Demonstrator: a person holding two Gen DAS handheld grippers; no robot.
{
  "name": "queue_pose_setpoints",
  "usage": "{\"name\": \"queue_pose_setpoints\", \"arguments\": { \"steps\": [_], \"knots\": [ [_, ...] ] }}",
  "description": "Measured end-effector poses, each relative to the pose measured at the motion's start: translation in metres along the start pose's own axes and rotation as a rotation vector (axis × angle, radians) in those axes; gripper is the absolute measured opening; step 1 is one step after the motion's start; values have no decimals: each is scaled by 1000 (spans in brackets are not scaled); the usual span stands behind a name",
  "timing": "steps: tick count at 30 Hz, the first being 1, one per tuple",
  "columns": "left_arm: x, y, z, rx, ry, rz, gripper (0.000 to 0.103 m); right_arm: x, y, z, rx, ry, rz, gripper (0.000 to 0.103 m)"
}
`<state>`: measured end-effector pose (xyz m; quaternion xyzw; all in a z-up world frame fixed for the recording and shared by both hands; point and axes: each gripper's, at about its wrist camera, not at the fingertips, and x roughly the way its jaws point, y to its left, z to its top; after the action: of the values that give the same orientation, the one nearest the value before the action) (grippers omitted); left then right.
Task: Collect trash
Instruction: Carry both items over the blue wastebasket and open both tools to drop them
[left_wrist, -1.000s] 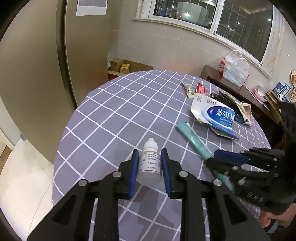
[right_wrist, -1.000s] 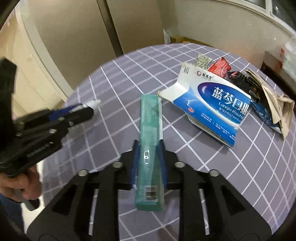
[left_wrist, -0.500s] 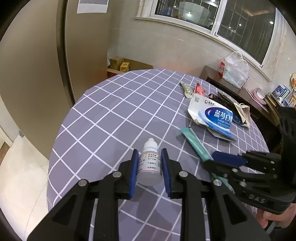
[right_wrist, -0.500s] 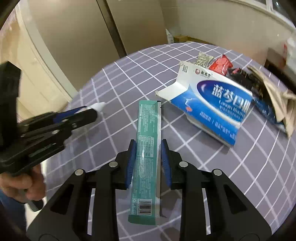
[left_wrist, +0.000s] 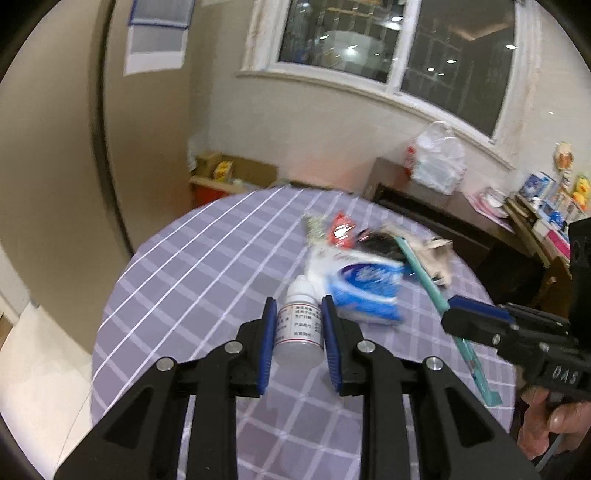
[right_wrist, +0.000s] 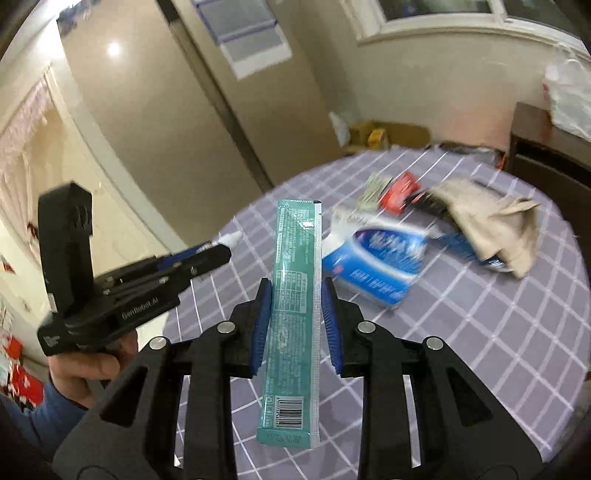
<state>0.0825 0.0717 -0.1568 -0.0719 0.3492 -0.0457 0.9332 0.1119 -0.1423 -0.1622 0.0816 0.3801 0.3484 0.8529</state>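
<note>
While the left gripper (left_wrist: 298, 326) clamps a small white bottle (left_wrist: 297, 329), the right gripper (right_wrist: 295, 319) — clear of the table (right_wrist: 480, 332) — pinches a teal wrapper (right_wrist: 294, 314).

We see a small white dropper bottle (left_wrist: 298, 330) with a printed label, upright and held off the table. A long teal wrapper (right_wrist: 293, 310), flat with a barcode at its near end, is also held in the air. On the tablecloth lie a crumpled blue-and-white box (right_wrist: 376, 260), a red packet (right_wrist: 400, 192), a silvery packet (right_wrist: 375, 186) and crumpled brown paper (right_wrist: 487, 221), clustered together.
</note>
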Motion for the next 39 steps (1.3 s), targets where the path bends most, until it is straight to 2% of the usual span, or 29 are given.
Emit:
{"name": "queue_pose_setpoints", "arguments": {
  "steps": [8,12,17,20,26,30,33,39],
  "knots": [
    [13,-100,23,143,-23,-149,24,-96,-70,2,136,-180,-122,27],
    [27,-161,26,218,-11,-239,24,-150,-116,-14,242,-267,-222,27],
    [49,-241,16,308,43,-361,24,-198,-169,-45,374,-336,-330,27],
    [64,-285,4,362,92,-420,24,-222,-196,-68,434,-345,-417,27],
    [96,-361,-28,469,190,-484,24,-244,-257,-131,609,-335,-507,27],
    [124,-402,-59,548,274,-484,24,-248,-286,-169,710,-307,-541,27],
    [145,-420,-77,556,344,-484,24,-246,-307,-192,776,-283,-548,27],
    [181,-452,-111,606,452,-476,24,-235,-339,-216,860,-241,-545,28]
  ]
}}
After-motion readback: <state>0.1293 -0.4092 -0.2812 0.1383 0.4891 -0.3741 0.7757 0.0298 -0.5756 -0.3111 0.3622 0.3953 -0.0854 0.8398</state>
